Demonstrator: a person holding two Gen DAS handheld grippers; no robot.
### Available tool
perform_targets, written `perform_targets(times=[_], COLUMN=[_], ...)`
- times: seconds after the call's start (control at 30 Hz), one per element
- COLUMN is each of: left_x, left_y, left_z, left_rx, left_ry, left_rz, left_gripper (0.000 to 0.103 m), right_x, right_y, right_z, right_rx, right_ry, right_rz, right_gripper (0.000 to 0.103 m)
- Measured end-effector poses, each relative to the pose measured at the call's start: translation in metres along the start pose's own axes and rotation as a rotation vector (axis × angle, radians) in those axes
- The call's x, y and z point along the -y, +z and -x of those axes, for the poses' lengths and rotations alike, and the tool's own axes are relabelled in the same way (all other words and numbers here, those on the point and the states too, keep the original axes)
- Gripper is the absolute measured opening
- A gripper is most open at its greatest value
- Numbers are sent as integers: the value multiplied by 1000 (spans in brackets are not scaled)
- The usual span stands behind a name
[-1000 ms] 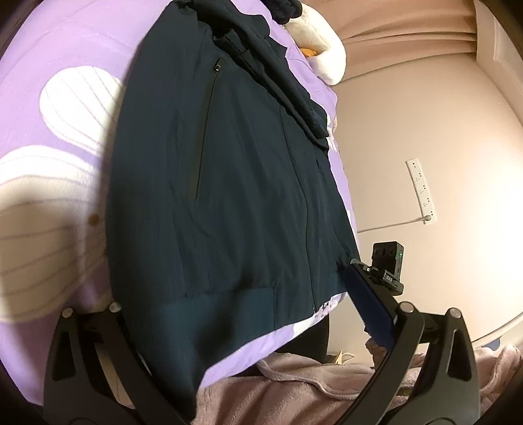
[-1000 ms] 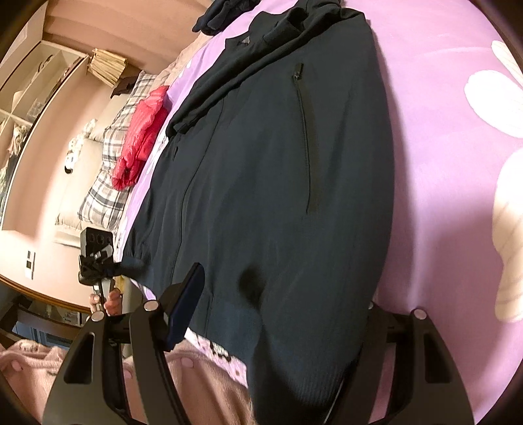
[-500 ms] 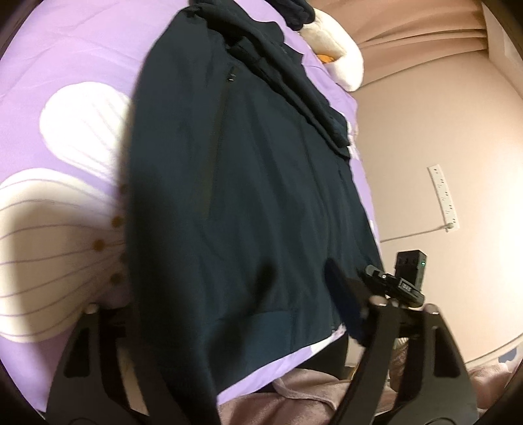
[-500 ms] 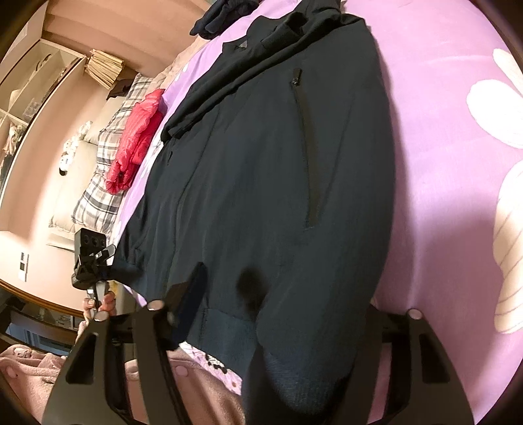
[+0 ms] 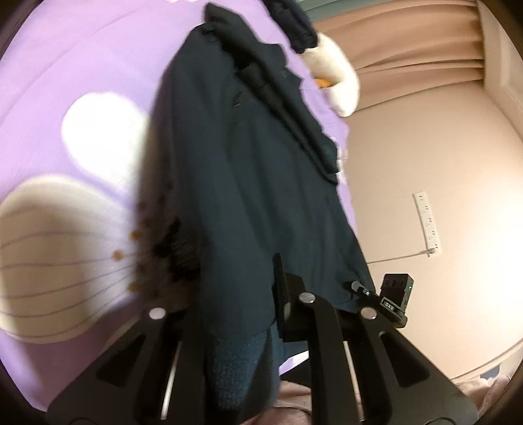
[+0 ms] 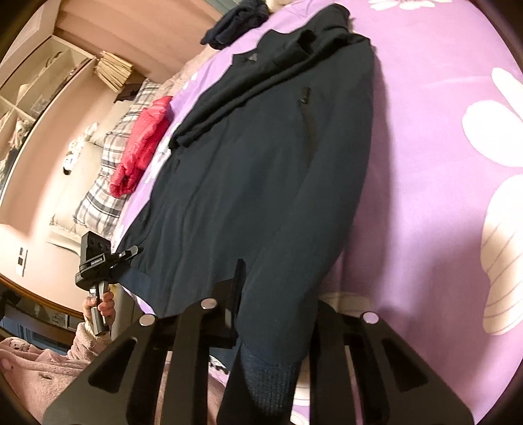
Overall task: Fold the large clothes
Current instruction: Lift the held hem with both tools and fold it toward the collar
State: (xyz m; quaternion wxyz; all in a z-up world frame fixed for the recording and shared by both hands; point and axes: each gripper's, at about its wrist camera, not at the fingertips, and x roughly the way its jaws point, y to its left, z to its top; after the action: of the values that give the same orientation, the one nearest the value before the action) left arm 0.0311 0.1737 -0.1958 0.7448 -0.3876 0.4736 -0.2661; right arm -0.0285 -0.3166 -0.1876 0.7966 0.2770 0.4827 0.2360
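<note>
A large dark navy zip jacket (image 5: pixel 248 183) lies lengthwise on a purple bedspread with white flowers (image 5: pixel 81 81); it also shows in the right wrist view (image 6: pixel 261 170). My left gripper (image 5: pixel 228 294) is shut on the jacket's ribbed hem at one bottom corner, cloth bunched between the fingers. My right gripper (image 6: pixel 278 294) is shut on the hem at the other bottom corner. Both corners are lifted off the bed. Each view shows the other gripper: the right one (image 5: pixel 392 300) and the left one (image 6: pixel 98 261) at the hem's far end.
A white plush pillow (image 5: pixel 336 81) and another dark garment (image 5: pixel 294 23) lie at the bed's far end. A red garment (image 6: pixel 143 144) rests on plaid pillows (image 6: pixel 108 183) beside the bed. A power strip (image 5: pixel 426 222) lies on the floor. A pink robe (image 6: pixel 39 369) is at the near edge.
Both grippers went from open around the hem corners to shut on them. The hem has risen off the bed and the jacket's lower part is pulled up toward the cameras.
</note>
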Motion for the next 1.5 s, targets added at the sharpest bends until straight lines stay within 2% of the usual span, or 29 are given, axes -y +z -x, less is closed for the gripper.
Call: perform_targets(times=[0.2,0.4,0.6,0.9,1.2,1.23,1.5], left_x=[32,67,86,89,106,108,126], left_y=[13,24,30,26,20,19,-2], left_z=[2,8,20,30,49,51,74], left_rx=[68,127,166,176,180,156,155], left_ry=[-57,-82,-105,-163,-170,-177,-186], left_rz=[-85,-181,-238,-264,-306,-308,-361], left_gripper=[10,9,9,9,9,9,9], right_x=[-25,-57,-77,-82,-91,-92,-102], right_y=[12,32,42,38,40,41,36], right_z=[4,15,32,47,68,71,92], right_rx=[70,165,228,272,293,295,299], right_ry=[78,164,204,245,264,263,256], right_rz=[48,123,177,188,228,236,298], right_gripper=[16,16,16,16,16,16,15])
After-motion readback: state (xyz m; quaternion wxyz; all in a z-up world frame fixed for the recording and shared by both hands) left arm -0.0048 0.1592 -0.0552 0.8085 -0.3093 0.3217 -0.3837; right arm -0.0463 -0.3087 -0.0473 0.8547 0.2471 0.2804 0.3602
